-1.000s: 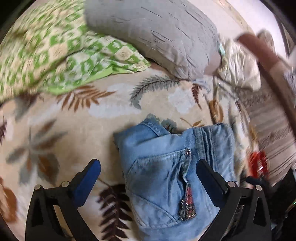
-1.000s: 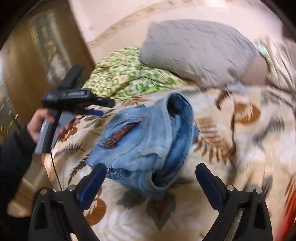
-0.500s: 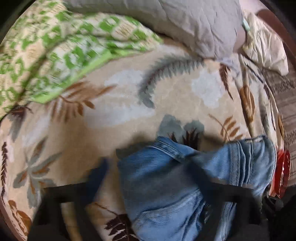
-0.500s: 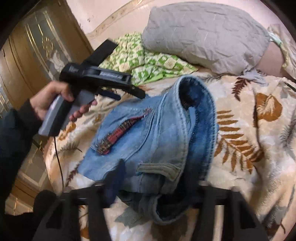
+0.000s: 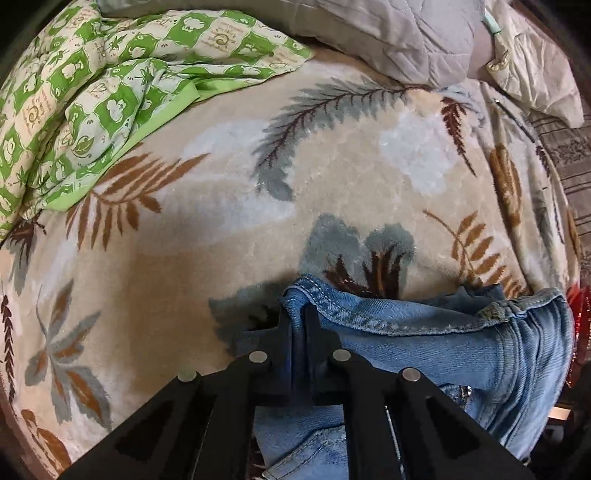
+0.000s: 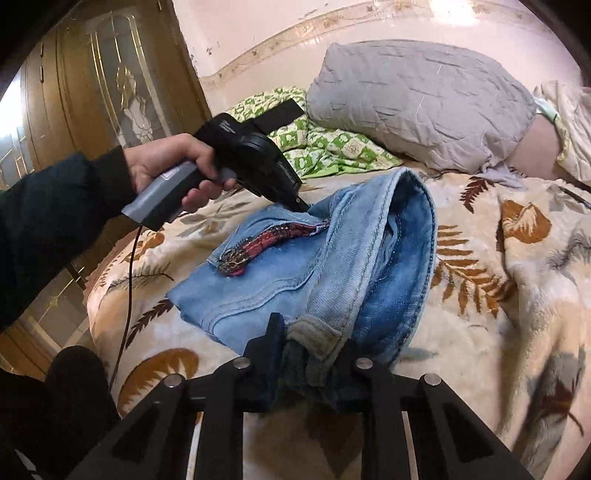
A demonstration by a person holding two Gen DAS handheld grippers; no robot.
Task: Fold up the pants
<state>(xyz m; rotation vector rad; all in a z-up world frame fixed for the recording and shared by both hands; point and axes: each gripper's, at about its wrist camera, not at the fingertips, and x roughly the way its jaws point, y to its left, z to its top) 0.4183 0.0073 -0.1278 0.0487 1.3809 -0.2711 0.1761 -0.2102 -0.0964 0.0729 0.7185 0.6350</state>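
Light blue jeans [image 6: 266, 280] lie bunched on a leaf-patterned bed blanket [image 6: 498, 302], a red plaid trim on one pocket. My left gripper [image 5: 298, 317] points steeply down and is shut on the far corner of the jeans' [image 5: 424, 343] hem. The right wrist view shows a hand [image 6: 166, 170] holding this left gripper [image 6: 301, 205], its tips at the jeans' far edge. My right gripper [image 6: 310, 354] grips the near end. Its jaws are closing, with a thick wad of denim pressed between the pads.
A green checked quilt [image 5: 92, 92] and a grey pillow [image 5: 406, 33] lie at the head of the bed. A wooden wardrobe [image 6: 92, 92] stands left of the bed. A red object [image 5: 580, 332] shows at the right edge. A cable [image 6: 129, 295] hangs from the left gripper.
Both grippers stood wide open over the jeans and now their jaws have come together on the denim. The left one dropped down onto the far corner.
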